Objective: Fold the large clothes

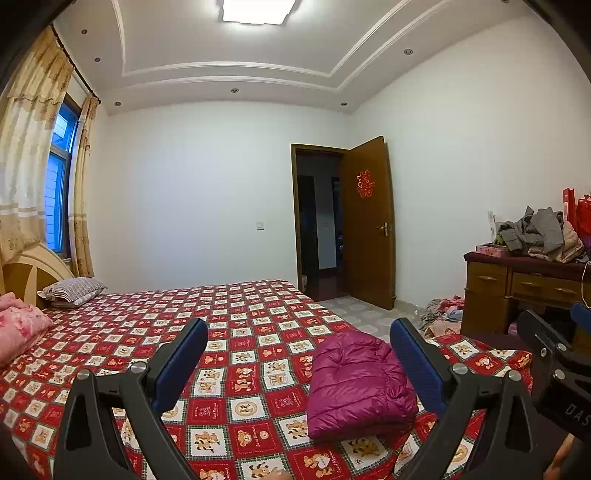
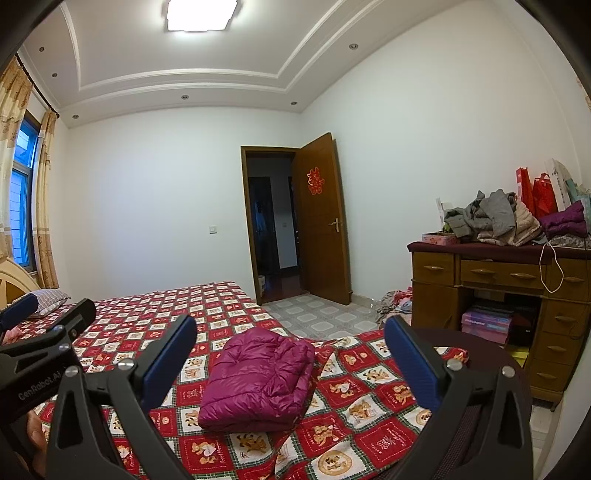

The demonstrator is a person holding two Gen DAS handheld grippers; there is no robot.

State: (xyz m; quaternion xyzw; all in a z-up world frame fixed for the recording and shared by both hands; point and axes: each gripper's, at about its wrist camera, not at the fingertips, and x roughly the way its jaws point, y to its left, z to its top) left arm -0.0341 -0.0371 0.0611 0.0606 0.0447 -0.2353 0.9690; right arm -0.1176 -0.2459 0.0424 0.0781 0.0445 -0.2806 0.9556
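A purple jacket [image 2: 258,380] is lying folded on the near part of the bed [image 2: 155,314]; both grippers [image 1: 299,365] [image 2: 290,363] are hovering wide and empty, folding apparently finished, unfolded clothes [image 2: 495,218] waiting far right

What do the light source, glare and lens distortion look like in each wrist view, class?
Left wrist view: the ceiling lamp is blown out to white, the walls bow outward, the corners are vignetted black, and the purple jacket stays sharp. Right wrist view: the same lamp glares, the door frame leans, and shadows on the bed are soft.
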